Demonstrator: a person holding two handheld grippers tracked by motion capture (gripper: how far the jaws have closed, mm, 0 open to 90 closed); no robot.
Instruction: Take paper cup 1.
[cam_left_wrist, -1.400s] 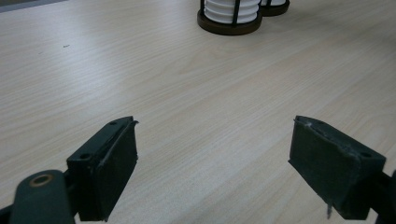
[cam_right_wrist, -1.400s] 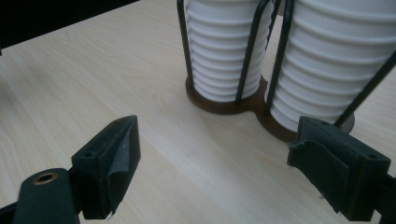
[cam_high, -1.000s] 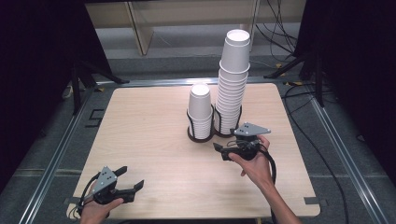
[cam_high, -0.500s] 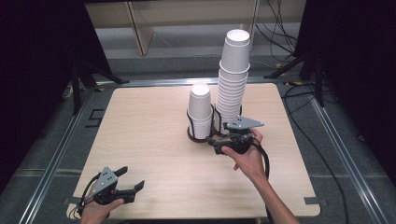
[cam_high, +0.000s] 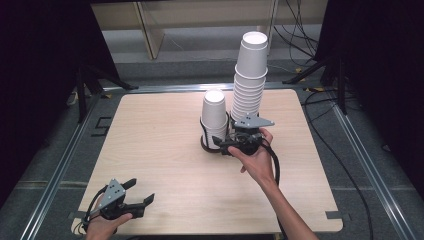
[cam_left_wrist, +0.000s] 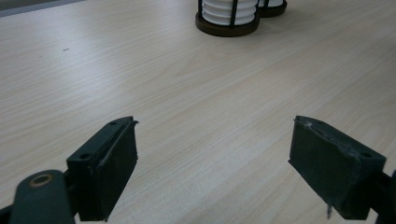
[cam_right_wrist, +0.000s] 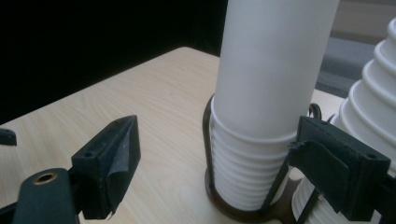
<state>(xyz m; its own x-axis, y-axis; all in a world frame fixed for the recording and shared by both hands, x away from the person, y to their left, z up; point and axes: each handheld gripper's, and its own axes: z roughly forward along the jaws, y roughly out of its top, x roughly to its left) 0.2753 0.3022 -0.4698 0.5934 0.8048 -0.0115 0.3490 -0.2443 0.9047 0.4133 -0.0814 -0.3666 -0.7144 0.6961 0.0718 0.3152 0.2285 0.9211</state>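
Two stacks of white paper cups stand in black wire holders mid-table: a short stack (cam_high: 215, 116) and, to its right, a tall stack (cam_high: 249, 75). My right gripper (cam_high: 220, 144) is open at the foot of the short stack, pointing left. In the right gripper view the short stack (cam_right_wrist: 266, 93) stands close between the spread jaws of this gripper (cam_right_wrist: 219, 163), untouched, with the tall stack (cam_right_wrist: 373, 112) just beyond the right jaw. My left gripper (cam_high: 141, 191) rests open near the table's front left corner. In the left gripper view that gripper (cam_left_wrist: 212, 163) holds nothing, and the holder base (cam_left_wrist: 227, 21) is far ahead.
The light wooden table (cam_high: 150, 140) has rounded corners and a metal frame (cam_high: 360, 160) around it. Dark curtains hang at both sides, and cables lie on the floor at the back right (cam_high: 300, 30).
My right gripper has moved forward and to the left, from beside the tall stack up to the base of the short stack. The left gripper has stayed put.
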